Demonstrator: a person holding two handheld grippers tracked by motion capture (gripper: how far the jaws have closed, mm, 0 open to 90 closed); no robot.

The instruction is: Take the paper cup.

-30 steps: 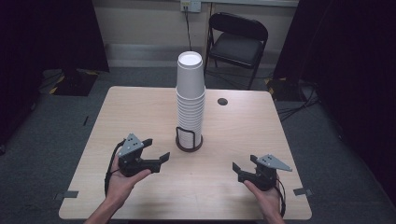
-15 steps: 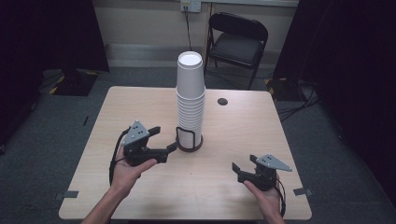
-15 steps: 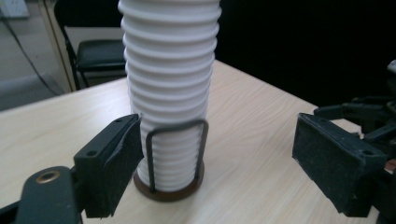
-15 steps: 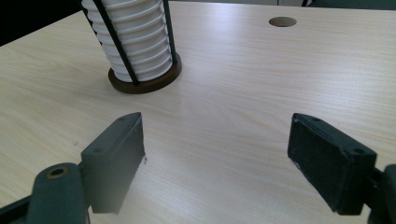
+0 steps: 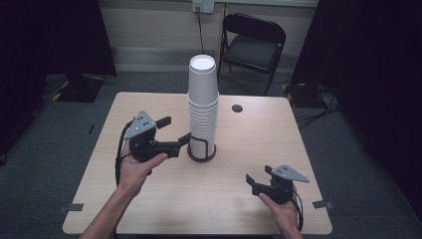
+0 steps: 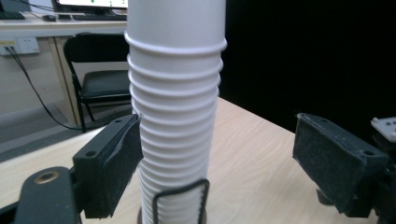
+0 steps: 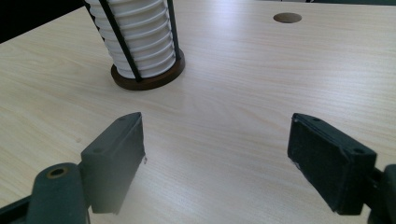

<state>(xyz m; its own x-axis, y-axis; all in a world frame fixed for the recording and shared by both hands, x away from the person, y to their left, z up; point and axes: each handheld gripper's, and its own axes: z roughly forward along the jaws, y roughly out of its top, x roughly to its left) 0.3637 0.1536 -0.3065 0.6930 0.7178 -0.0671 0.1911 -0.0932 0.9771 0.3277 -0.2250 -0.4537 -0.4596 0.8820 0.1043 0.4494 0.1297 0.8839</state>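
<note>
In the high view, my left gripper (image 5: 174, 133) is sitting mid-frame with its jaws spread, having moved up to the cup stack (image 5: 202, 107) since a moment ago; my right gripper (image 5: 258, 182), lower right, is staying near the worktop (image 5: 259, 139) edge. In the left gripper view, the stack is standing centre-frame in its wire holder (image 6: 180, 205), one jaw beside it. In the right gripper view, my spread jaws are facing bare worktop, with the stack at the upper left.
</note>
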